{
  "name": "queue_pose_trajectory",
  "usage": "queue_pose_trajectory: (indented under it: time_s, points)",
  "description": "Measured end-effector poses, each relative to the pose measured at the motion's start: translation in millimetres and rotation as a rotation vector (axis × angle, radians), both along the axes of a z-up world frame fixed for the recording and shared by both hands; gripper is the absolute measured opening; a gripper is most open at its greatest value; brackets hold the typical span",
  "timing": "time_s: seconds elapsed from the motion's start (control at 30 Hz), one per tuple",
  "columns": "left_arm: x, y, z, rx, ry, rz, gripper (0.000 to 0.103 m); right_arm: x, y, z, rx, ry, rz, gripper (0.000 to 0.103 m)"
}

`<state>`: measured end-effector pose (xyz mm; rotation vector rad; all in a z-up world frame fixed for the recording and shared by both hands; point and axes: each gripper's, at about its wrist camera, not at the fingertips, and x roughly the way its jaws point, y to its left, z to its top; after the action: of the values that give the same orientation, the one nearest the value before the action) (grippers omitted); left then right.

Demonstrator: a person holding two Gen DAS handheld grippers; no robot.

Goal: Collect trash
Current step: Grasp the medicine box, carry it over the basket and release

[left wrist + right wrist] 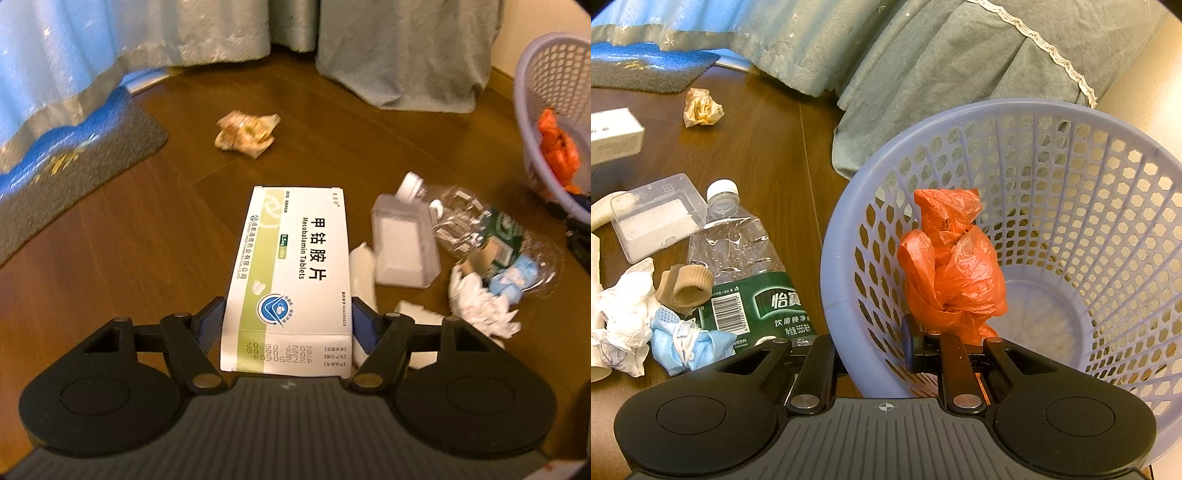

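1. White and green pill box is pinched between the jaws of the left gripper, blue pads pressing on both long sides, box sticking out forward over the brown wood floor.
2. Right gripper has its jaws nearly pressed together on the rim of the basket. One finger sits inside the wall, the other outside, so the basket looks tipped toward the camera.
3. Inside the basket there's a crumpled orange bag, lying against the near wall just in front of the right gripper.
4. Rest of the trash is still on the floor, just left of the basket: a squashed clear bottle with a green label, a clear plastic case touching it, a white tissue wad, a blue mask and a tan sock-like thing resting on the bottle.
5. A crumpled yellowish wrapper lies on its own, well apart from the pile, nearer the curtains.
6. Grey and blue mat is off to the left by the curtain hem.
7. From the left view the basket shows at the far right edge, beyond the bottle pile.
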<state>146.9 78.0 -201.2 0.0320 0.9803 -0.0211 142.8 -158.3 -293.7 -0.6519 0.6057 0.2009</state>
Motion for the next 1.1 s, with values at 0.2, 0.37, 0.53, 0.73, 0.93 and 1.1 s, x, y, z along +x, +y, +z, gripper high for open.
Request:
queue_pose_trajectory:
  time_s: [0.2, 0.37, 0.53, 0.73, 0.93, 1.1]
  points:
    - [13.9, -24.8, 36.6, -0.047, -0.048, -0.174, 0.066, -1.5, 1.5, -1.3, -0.011, -0.002, 0.004, 0.014]
    - [35.3, -64.4, 87.3, -0.128, -0.114, -0.368, 0.066, -2.5, 1.8, -1.1, -0.012, -0.001, 0.004, 0.014]
    - [54.9, -121.1, 124.1, -0.191, -0.155, -0.558, 0.067, -3.4, 0.8, 1.0, 0.0, 0.0, -0.001, 0.014]
    - [94.4, -206.0, 134.5, -0.26, -0.183, -0.74, 0.077, -3.5, -1.1, 3.7, 0.016, -0.002, 0.001, 0.014]
    - [100.7, -189.2, 131.7, -0.292, -0.227, -0.601, 0.082, -0.9, -4.1, 6.3, 0.039, -0.003, -0.012, 0.014]
    - [87.3, -121.3, 112.7, -0.225, -0.196, -0.398, 0.082, 1.6, -4.9, 9.4, 0.054, -0.003, -0.021, 0.014]
